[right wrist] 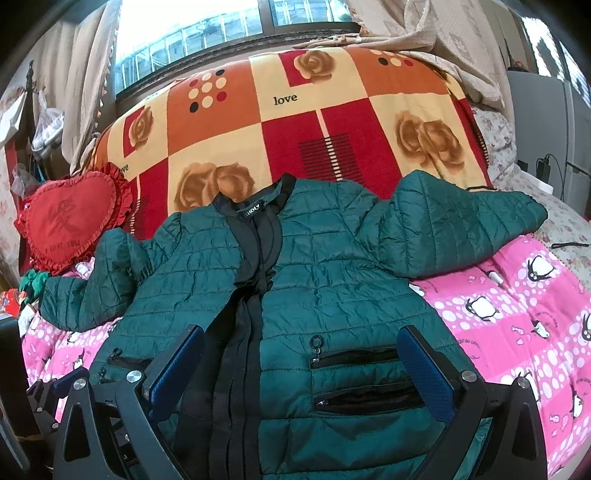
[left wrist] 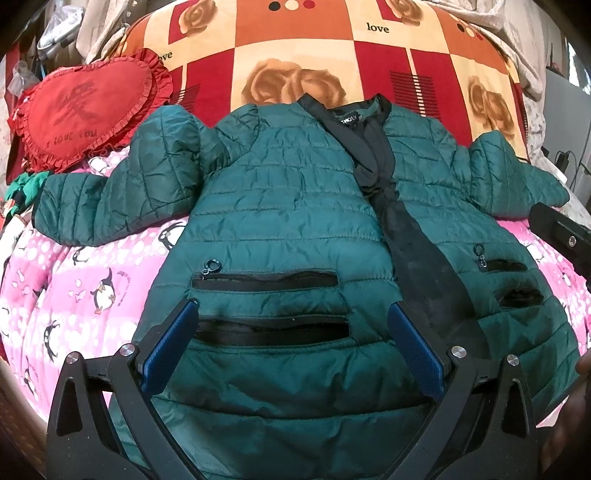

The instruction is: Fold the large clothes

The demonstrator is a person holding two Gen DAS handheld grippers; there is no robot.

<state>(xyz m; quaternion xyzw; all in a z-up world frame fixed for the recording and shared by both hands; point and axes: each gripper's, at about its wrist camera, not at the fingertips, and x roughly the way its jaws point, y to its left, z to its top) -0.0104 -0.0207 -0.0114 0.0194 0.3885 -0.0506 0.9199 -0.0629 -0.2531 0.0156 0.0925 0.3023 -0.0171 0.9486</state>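
Note:
A dark green quilted jacket (left wrist: 295,206) lies front up on the bed, sleeves spread to both sides, black placket down the middle; it also shows in the right wrist view (right wrist: 332,266). My left gripper (left wrist: 291,317) is open, hovering over the jacket's left pocket zips (left wrist: 266,282) near the hem, holding nothing. My right gripper (right wrist: 301,347) is open above the right pocket zips (right wrist: 354,358), holding nothing. Part of the right gripper (left wrist: 561,236) shows at the right edge of the left wrist view.
The bed has a pink penguin quilt (left wrist: 74,295) and an orange and red rose blanket (right wrist: 295,122) at the far end. A red heart cushion (left wrist: 85,110) lies at the far left, by the left sleeve. Curtains and a window (right wrist: 221,22) stand behind.

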